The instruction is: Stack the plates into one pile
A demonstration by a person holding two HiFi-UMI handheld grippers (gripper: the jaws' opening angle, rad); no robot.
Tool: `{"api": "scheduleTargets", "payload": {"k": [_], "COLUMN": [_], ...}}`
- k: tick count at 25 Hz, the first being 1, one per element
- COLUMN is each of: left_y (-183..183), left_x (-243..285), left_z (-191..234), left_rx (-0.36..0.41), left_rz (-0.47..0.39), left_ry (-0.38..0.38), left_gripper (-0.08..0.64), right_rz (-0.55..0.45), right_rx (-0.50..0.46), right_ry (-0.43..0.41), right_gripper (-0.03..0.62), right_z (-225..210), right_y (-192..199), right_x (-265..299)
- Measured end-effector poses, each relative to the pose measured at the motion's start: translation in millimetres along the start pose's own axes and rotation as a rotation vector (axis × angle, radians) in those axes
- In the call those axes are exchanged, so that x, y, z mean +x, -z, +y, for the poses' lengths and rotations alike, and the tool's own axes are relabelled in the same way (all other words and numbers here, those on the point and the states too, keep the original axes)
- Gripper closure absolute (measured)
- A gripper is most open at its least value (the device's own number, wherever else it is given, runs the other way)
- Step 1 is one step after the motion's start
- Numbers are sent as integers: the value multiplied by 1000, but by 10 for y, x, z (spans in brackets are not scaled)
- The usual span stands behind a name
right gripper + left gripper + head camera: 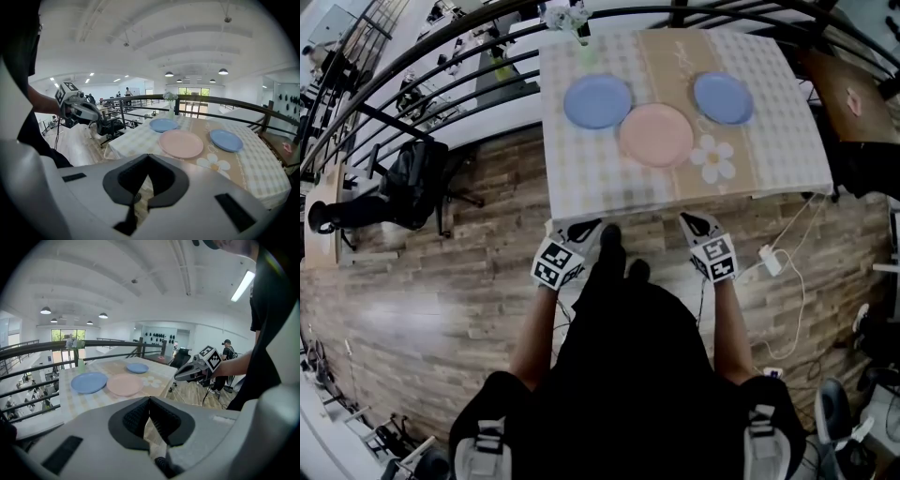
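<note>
Three plates lie apart on the checked tablecloth (591, 178): a blue plate (597, 101) at the left, a pink plate (656, 135) in the middle and a second blue plate (723, 97) at the right. Both grippers hang short of the table's near edge, over the wooden floor. My left gripper (589, 227) is shut with nothing in it, its ribbed pads (140, 416) meeting. My right gripper (692, 221) is shut and empty too. In the right gripper view the pink plate (181, 143) lies straight ahead, between the two blue plates (163, 124) (226, 139).
A vase of flowers (572, 21) stands at the table's far left edge. A dark railing (441, 66) curves behind the table. A black chair (417, 183) stands at the left, and a white cable with an adapter (771, 260) lies on the floor at the right.
</note>
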State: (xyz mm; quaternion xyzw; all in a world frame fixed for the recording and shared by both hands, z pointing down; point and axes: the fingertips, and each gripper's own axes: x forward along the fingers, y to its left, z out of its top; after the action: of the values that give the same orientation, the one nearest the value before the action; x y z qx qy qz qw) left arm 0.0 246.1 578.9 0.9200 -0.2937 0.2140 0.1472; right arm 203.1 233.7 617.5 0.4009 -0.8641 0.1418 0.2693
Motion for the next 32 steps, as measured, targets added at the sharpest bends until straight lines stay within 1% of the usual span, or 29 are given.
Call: {"api": "scheduleTargets", "payload": {"k": [5, 9, 13, 16, 23, 26, 32], "left_y": [-161, -103, -69, -129, -313, -335, -505], "left_x": [100, 155, 229, 271, 511, 616, 759], "left_z": [85, 159, 335, 548, 1130, 1348, 1719], "left_rx": [5, -10, -22, -22, 3, 6, 28], "left_rz": [-21, -9, 0, 4, 4, 10, -2], "left_ry": [22, 39, 55, 68, 109, 127, 146], "left_gripper": [557, 557, 557, 557, 557, 557, 557], "right_rz": [18, 32, 60, 71, 87, 94, 112], "right_rx": [0, 17, 30, 50, 38, 36, 42], "right_ry": [9, 12, 24, 39, 70, 81, 103], "right_gripper": [594, 594, 594, 594, 594, 594, 594], "right_z": [-75, -84, -166, -258, -503, -568, -748], "right_y": [-34, -22, -4, -76, -378, -466, -603], "right_x": [74, 160, 296, 422, 814, 979, 1242]}}
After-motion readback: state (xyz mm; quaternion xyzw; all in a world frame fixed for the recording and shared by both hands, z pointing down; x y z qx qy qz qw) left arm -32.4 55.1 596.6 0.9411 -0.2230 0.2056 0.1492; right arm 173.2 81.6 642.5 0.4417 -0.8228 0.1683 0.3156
